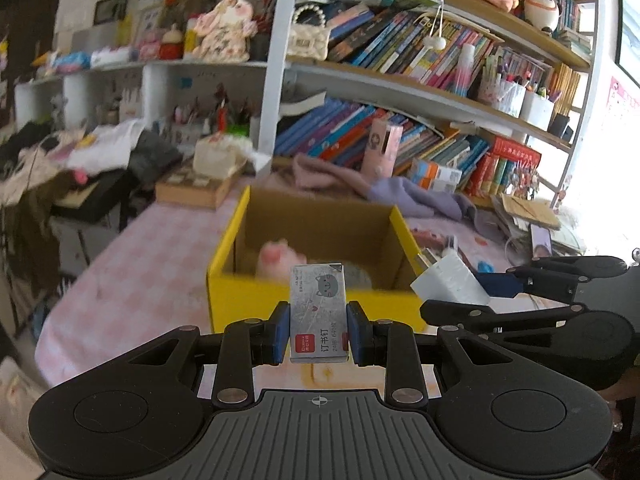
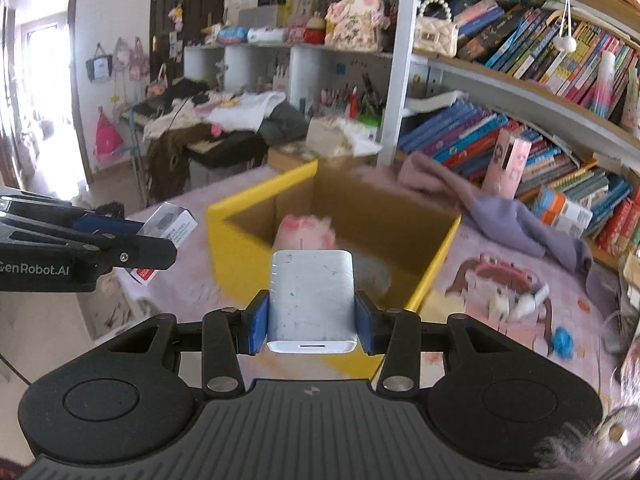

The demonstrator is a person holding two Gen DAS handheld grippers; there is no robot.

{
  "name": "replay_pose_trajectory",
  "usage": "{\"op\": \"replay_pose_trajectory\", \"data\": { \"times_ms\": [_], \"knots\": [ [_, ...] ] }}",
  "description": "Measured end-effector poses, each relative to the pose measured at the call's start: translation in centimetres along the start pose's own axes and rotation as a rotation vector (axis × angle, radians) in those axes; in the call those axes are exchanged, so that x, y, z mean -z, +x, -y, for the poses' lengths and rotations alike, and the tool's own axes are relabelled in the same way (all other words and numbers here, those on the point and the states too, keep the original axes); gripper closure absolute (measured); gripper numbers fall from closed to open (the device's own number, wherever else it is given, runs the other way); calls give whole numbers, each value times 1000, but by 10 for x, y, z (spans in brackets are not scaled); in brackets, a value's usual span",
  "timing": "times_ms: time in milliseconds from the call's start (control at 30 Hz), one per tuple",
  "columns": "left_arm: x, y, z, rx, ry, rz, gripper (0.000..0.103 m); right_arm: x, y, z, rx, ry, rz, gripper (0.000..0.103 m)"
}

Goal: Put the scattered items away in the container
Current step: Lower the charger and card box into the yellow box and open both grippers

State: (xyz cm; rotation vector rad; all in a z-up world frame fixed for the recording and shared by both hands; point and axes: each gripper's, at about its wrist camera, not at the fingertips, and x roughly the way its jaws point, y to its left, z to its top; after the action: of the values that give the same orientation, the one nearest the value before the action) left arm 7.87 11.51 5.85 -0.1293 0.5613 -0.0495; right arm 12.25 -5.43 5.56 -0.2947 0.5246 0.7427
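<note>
A yellow cardboard box (image 1: 256, 300) (image 2: 236, 248) stands open on the pink bed cover, with a pink plush toy (image 1: 276, 258) (image 2: 308, 230) inside. My left gripper (image 1: 319, 334) is shut on a small grey staples box (image 1: 318, 312), held just short of the box's near wall. The right gripper (image 2: 312, 322) is shut on a white power bank (image 2: 312, 300), also close before the box. The left wrist view shows the right gripper (image 1: 476, 288) with the power bank (image 1: 450, 282) at the box's right corner. The right wrist view shows the left gripper (image 2: 132, 240) with the staples box (image 2: 170, 222).
Purple and pink cloths (image 1: 420, 196) (image 2: 520, 220) lie behind the box. Full bookshelves (image 1: 420, 92) (image 2: 540, 92) rise at the back and right. A blue item (image 2: 562, 340) and small white bits (image 2: 516, 304) lie on the cover at right. A cluttered desk (image 2: 208, 128) stands at the left.
</note>
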Motion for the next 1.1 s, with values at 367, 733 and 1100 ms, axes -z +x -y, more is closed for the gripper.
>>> {"op": "replay_pose_trajectory", "data": {
  "times_ms": [367, 733, 1100],
  "knots": [
    [-54, 90, -6, 28, 97, -35, 75, -37, 77, 46, 17, 26, -18, 62],
    [-82, 161, -9, 33, 167, -125, 75, -58, 148, 79, -4, 19, -111, 62],
    [-89, 233, -13, 52, 228, -291, 75, -60, 200, 95, -30, -95, -216, 62]
  ]
}}
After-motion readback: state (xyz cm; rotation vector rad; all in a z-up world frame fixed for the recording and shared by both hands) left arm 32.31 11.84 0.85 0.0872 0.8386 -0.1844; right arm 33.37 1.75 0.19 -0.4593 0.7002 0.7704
